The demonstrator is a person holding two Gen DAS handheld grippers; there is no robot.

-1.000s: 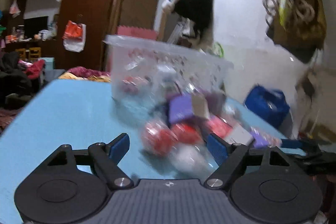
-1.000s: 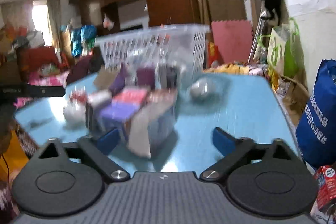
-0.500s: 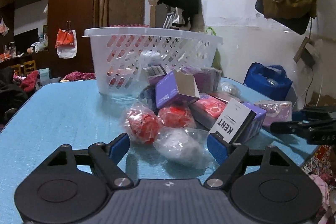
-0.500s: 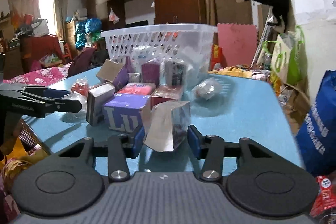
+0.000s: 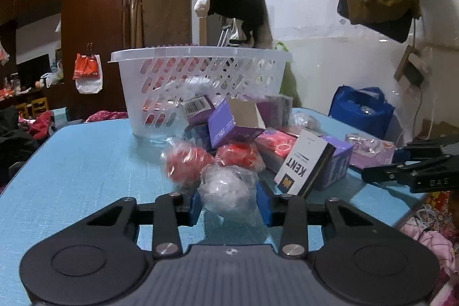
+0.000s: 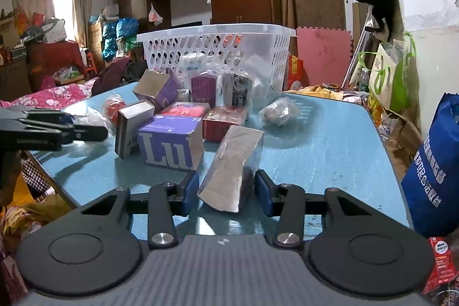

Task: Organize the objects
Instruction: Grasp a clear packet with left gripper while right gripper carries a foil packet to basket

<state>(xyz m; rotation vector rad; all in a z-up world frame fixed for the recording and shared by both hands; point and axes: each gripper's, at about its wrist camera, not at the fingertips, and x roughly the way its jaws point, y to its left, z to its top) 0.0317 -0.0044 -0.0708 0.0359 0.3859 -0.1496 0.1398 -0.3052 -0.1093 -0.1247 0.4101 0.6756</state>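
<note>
Left hand-held gripper [image 5: 229, 205] grips a clear-wrapped white bundle [image 5: 226, 188], contents hard to make out, on the blue table [image 5: 86, 171]. Right hand-held gripper [image 6: 226, 191] brackets a tilted silvery packet [image 6: 232, 165]; actual pad contact I cannot tell. Behind the pile, the white basket [image 6: 218, 53] hides its contents.

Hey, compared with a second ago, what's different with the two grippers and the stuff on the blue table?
Both grippers came in low and narrowed. The left gripper now brackets the clear plastic-wrapped white ball; the right gripper brackets the tilted silver foil-faced box. Contact with either cannot be confirmed. The white plastic basket and the pile of boxes before it stayed put.
</note>
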